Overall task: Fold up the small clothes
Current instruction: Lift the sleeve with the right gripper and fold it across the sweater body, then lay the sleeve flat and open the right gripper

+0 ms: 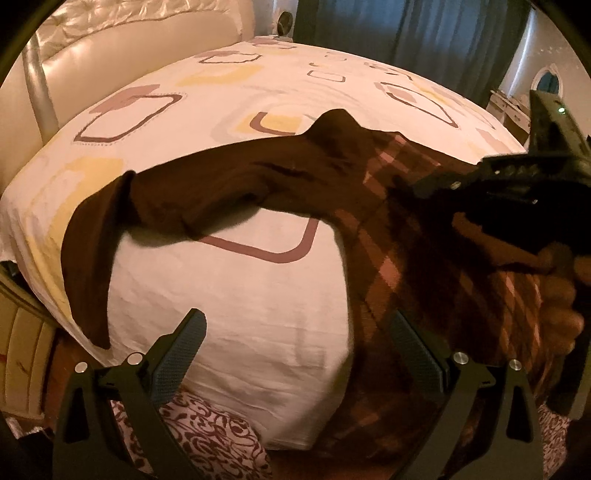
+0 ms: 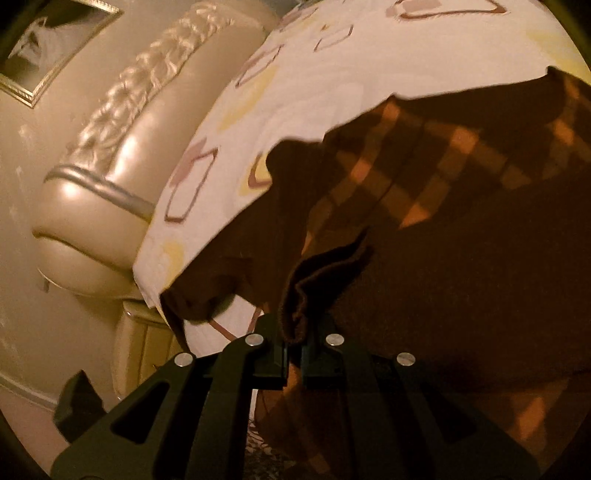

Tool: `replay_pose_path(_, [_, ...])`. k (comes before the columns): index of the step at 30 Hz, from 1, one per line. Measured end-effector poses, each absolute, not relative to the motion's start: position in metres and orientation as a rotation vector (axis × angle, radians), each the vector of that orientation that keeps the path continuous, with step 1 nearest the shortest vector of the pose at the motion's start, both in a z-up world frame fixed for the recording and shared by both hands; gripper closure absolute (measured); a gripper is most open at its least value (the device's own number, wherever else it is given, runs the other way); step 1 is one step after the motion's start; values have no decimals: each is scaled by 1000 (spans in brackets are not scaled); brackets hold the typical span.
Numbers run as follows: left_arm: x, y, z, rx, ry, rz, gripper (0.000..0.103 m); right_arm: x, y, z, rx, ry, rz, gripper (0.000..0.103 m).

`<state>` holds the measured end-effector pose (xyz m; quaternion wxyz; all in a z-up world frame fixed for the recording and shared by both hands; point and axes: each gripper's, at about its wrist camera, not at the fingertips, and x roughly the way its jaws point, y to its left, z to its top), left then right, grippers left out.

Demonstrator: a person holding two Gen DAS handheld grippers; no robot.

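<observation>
A dark brown sweater with a pink-checked body lies across the bed. One plain sleeve stretches left and hangs over the mattress edge. My left gripper is open just above the bare sheet, its right finger beside the checked part, with nothing between the fingers. My right gripper is shut on a bunched brown cuff of the sweater. In the left wrist view the right gripper reaches in from the right over the checked part.
The bed sheet is white with rounded-square prints. A padded cream headboard stands at the far left and dark curtains hang behind the bed. A person's hand holds the right gripper. Patterned fabric lies below the mattress edge.
</observation>
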<state>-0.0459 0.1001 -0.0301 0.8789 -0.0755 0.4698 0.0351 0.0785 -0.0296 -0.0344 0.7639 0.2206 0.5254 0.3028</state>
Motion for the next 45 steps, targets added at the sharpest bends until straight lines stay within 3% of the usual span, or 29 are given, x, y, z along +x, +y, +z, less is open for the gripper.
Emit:
replay_pose_path(8, [-44,104,-33,-174,984,73,4,74,-1,-58,424,1201,672,94])
replay_pose_path(10, [-44,104,-33,-174,982,74,4,74,-2,-63,468,1217,694,88])
replay_pose_path(14, [-45,104,-33,-170,980,77,4,73,-1,-67,544,1236,771,67])
replay_pose_path(18, [-44,105,-31,-173,976,82,4,69,-9,-67,609,1257,858,62])
replay_pose_path(22, [-39,101,-29,-166,970,77,4,60,-55,-51,649,1179,830,61])
replay_pose_path(29, [-5,77,-24,-160,942,48,4,44,-238,-21,650,895,323,55])
replay_pose_path(33, [22,65,-24,-168,926,43,4,45,-323,-45,725,896,70,55])
replay_pose_path(37, [42,55,-35,-183,946,58,4,55,-347,-75,827,944,121,55])
replay_pose_path(38, [47,54,-40,-187,961,64,4,55,-348,-76,833,942,129,62])
replay_pose_path(39, [50,53,-44,-191,972,68,4,57,-349,-77,829,941,138,83])
replay_pose_path(40, [53,51,-50,-190,987,77,4,58,-349,-78,822,951,151,96])
replay_pose_path(45, [56,43,-60,-130,991,109,4,50,-352,-80,768,955,146,97])
